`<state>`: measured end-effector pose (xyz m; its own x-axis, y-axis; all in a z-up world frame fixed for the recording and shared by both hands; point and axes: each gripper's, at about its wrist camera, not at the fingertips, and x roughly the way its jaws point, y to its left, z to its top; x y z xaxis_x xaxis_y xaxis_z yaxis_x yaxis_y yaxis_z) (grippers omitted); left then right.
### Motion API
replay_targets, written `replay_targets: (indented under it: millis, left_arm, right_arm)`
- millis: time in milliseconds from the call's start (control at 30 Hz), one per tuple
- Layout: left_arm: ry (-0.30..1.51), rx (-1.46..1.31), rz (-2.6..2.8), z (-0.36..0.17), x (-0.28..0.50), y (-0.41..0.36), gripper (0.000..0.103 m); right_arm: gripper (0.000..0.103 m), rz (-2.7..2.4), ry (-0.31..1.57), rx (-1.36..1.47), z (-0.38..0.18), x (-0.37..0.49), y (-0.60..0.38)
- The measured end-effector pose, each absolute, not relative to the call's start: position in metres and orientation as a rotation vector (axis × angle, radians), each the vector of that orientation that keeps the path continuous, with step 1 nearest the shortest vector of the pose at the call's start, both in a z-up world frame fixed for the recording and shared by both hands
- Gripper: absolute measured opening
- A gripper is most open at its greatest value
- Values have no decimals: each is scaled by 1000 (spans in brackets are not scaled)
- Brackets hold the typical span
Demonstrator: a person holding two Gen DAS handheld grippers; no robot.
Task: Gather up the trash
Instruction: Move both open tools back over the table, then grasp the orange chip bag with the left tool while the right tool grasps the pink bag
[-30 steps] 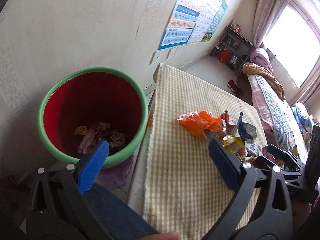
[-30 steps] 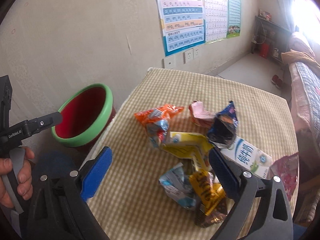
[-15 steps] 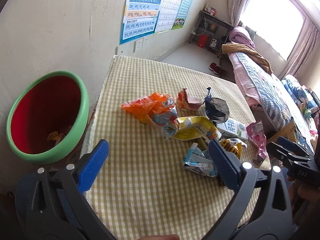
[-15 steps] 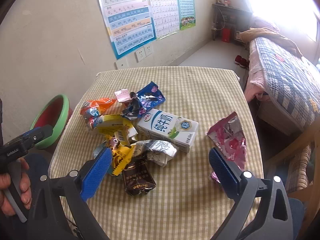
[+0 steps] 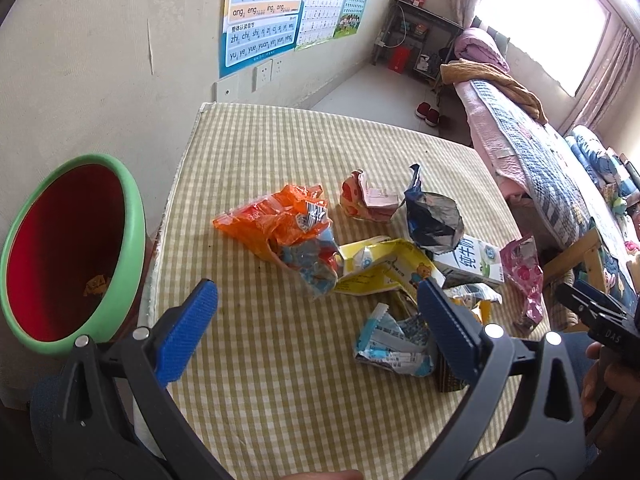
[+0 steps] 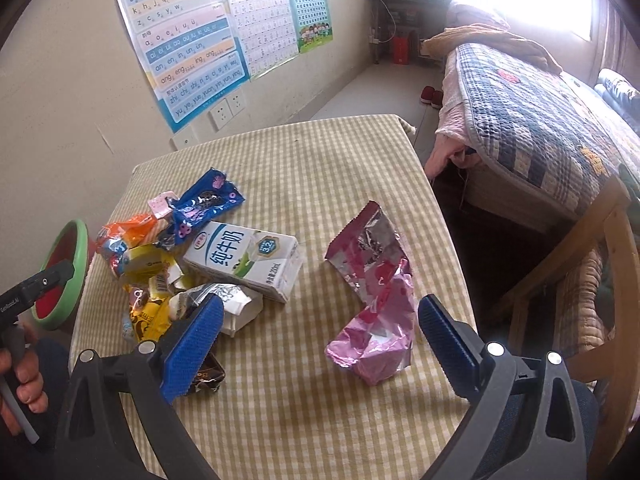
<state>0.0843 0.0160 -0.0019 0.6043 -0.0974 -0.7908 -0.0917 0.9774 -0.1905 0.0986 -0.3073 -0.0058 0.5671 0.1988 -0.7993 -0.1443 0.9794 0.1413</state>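
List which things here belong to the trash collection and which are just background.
Job: orange wrapper, blue wrapper, milk carton, pink foil bag, green-rimmed bin, both grippers, jaws open and empty.
Background: wall posters, bed, red shoes.

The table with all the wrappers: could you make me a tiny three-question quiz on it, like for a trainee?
1. True or false: the right gripper holds the pink foil wrapper.
2. Which lies nearest the green-rimmed bin: A) milk carton, B) orange wrapper, C) pink foil wrapper?
3. Fill in: the left gripper is ___.

Key: 1 false, its jaws are open around the wrapper. 2 B. 3 open.
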Motion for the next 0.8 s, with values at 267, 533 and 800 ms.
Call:
replay_targets:
  millis: [267, 533, 800]
  left_arm:
    - [960, -195, 27, -23, 115, 21, 95]
    - [1000, -238, 16, -45, 132, 31, 80]
    - [1018, -262, 25, -56, 138, 34, 60]
  right_arm:
    - [94, 156, 1011, 52, -35, 117, -321]
    - [93, 127, 1035, 48, -57, 136, -323]
    - [79, 143, 1059, 57, -72, 137, -323]
